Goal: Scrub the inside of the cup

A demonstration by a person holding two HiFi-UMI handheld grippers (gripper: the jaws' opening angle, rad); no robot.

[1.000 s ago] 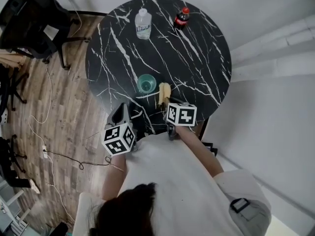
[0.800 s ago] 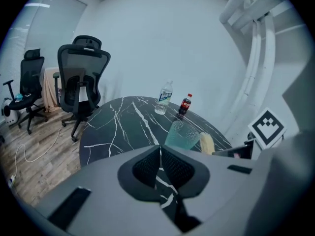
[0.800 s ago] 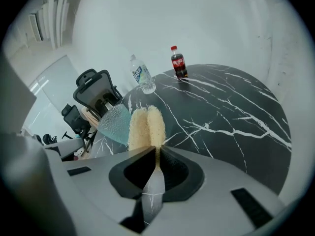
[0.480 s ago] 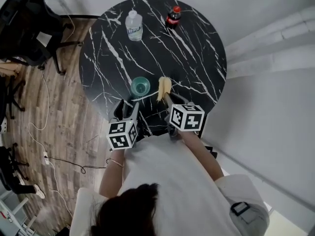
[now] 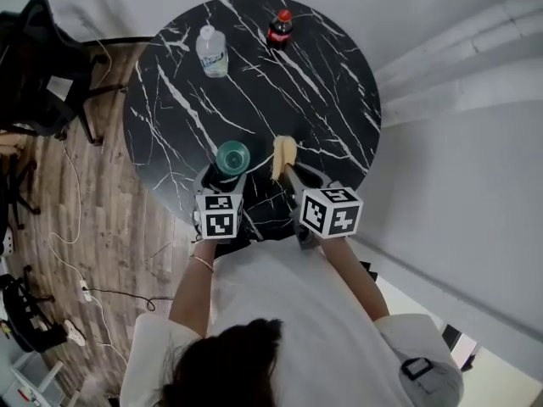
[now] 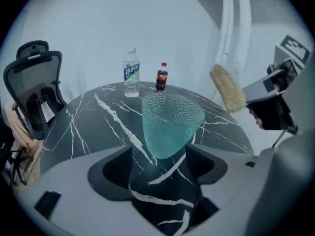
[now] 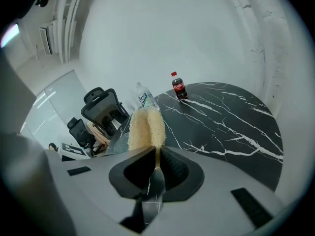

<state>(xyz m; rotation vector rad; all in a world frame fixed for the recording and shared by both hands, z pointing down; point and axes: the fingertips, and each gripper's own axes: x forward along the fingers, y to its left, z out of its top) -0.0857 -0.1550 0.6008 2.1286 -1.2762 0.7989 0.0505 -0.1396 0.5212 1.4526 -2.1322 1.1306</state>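
While the left gripper (image 6: 162,157) has its jaws wide apart, having just been opening, the cup (image 6: 170,124) stands upright on the bench (image 5: 327,100) with its narrow base between the jaw tips, which do not press on it. It is a clear teal cup with a bumpy wall, near the bench's front edge. Just to its right, the right gripper (image 7: 156,163) has its jaws clamped on the thin handle of a brush (image 7: 146,126). The brush's pale yellow head sticks up and forward, above the bench and apart from the cup. At the far side of the bench stand a water bottle (image 5: 212,51) and a cola bottle (image 5: 279,29), well apart from the cup. A black chair (image 5: 38,53) stands on the wood floor (image 5: 102,227) left of the bench.
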